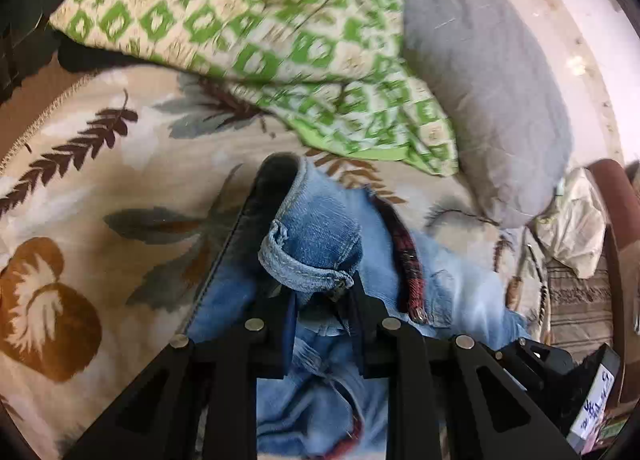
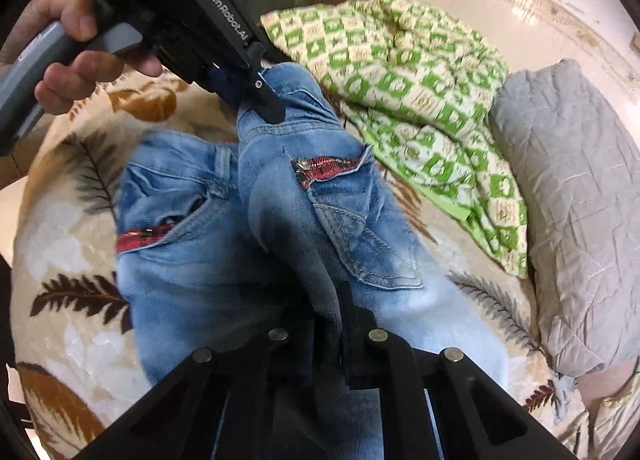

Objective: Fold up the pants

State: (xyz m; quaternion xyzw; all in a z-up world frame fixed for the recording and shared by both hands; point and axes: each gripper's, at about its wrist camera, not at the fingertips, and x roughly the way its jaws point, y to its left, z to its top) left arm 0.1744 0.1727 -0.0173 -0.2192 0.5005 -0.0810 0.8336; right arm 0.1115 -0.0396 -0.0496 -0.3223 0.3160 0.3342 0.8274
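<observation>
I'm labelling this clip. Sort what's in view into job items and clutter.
Job:
- blue jeans
- left gripper, clamped on the jeans
- right gripper, clamped on the jeans

Lying about:
- green patterned quilt
- grey pillow
- leaf-print blanket underneath

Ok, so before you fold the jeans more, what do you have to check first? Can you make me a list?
1. Left gripper pinching the jeans: ok, a hemmed edge sits between its fingers.
2. Right gripper pinching the denim: ok, fabric bunched between its fingers.
3. Jeans lying flat: not ok, a ridge stands up the middle.
4. Room on the leaf-print blanket to lay the fold: ok, bare blanket on the left.
5. Green quilt and grey pillow away from the jeans: cannot tell, the quilt looks close.
</observation>
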